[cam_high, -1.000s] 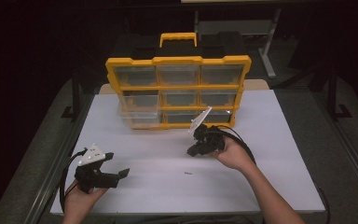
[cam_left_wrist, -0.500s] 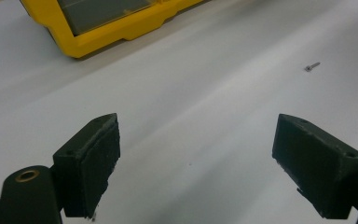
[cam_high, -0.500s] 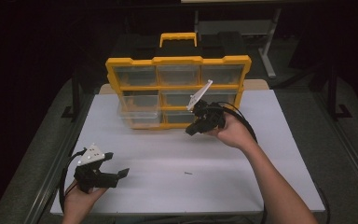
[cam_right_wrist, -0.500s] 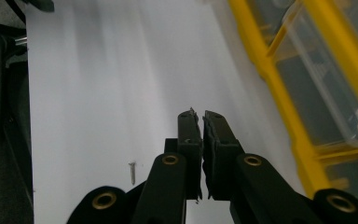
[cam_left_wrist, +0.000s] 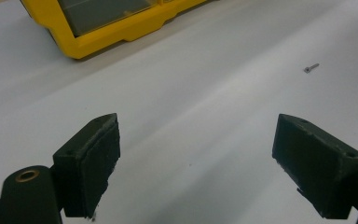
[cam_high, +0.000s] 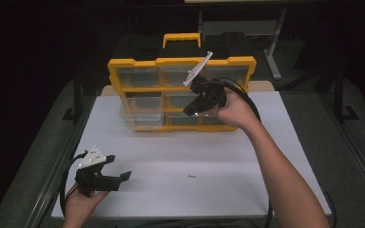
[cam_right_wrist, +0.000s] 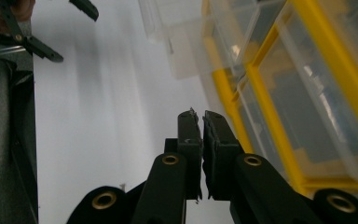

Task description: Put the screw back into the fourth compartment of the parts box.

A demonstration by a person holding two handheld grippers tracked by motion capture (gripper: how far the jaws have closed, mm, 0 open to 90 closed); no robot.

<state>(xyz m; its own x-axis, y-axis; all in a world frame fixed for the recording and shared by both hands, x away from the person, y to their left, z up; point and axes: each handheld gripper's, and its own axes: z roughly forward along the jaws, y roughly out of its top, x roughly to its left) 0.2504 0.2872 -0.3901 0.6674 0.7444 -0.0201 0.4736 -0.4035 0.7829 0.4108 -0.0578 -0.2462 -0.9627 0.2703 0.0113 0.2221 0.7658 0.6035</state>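
Your right gripper [cam_high: 196, 108] is raised before the organizer [cam_high: 180, 92], jaws together on a small screw [cam_right_wrist: 192, 111]. Your left gripper [cam_high: 116, 176] sits low, left of the organizer, jaws apart, empty. Another screw [cam_high: 192, 176] lies on the table [cam_high: 285, 156]. No writing is legible.

The room around my white counter [cam_high: 228, 156] is dark; overhead light brightens it. My right tool's view is soft, with glare on clear drawers [cam_right_wrist: 307, 93].

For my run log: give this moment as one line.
right gripper: shut, raised before organizer | left gripper: open, over table | screw: loose on table
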